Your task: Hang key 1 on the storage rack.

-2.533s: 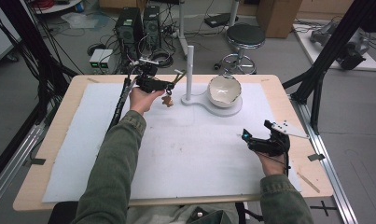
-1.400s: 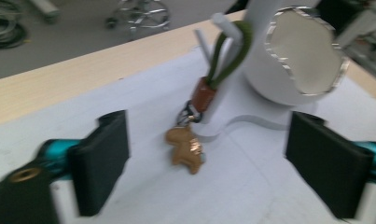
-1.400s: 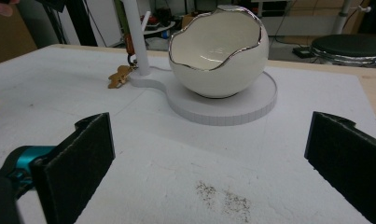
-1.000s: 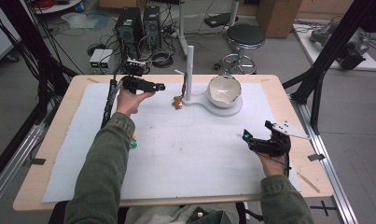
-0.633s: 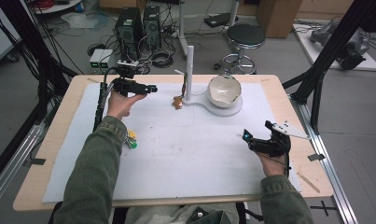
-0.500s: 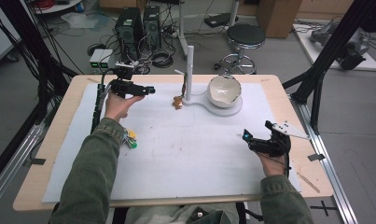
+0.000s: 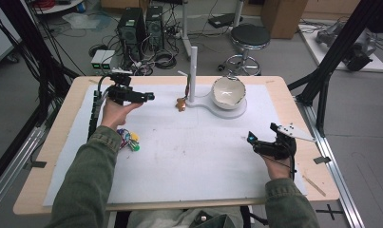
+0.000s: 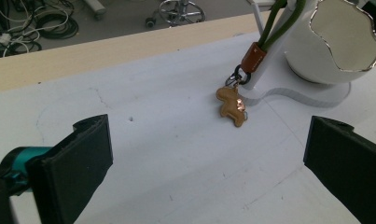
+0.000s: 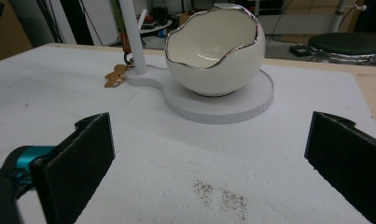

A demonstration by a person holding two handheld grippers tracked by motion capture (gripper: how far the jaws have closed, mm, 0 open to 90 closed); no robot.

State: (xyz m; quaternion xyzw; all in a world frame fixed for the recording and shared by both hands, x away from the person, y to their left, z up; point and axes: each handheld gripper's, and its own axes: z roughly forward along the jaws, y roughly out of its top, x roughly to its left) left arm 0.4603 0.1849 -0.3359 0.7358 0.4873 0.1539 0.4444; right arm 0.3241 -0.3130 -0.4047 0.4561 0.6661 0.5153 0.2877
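The keychain (image 8: 232, 106), a golden animal-shaped charm on a green cord, hangs from the white post (image 7: 193, 73) with the charm resting on the white mat at the post's foot, on the side away from the egg-shaped bowl (image 7: 228, 91).

The left gripper (image 7: 146, 97) is held above the mat, well to the side of the post, pointing toward it. In the left gripper view its two black jaws stand wide apart with nothing between them, and the charm lies ahead of them, off the centre line and closer to one jaw. A brown leather sleeve (image 8: 252, 57) gathers the green cord just above the metal ring that carries the charm.

The right gripper (image 7: 252, 140) rests low near the person's edge of the mat, on the bowl's side of the post and well apart from it. Its jaws are also spread wide and empty; in the right gripper view the bowl sits straight ahead on its round white base (image 9: 251, 100), which joins the post's foot.

A bunch of coloured key tags (image 7: 128, 140) lies on the mat beside the left sleeve, far from the post, on the person's side of the left gripper.

The table (image 7: 70, 123) carries the mat and the stand.
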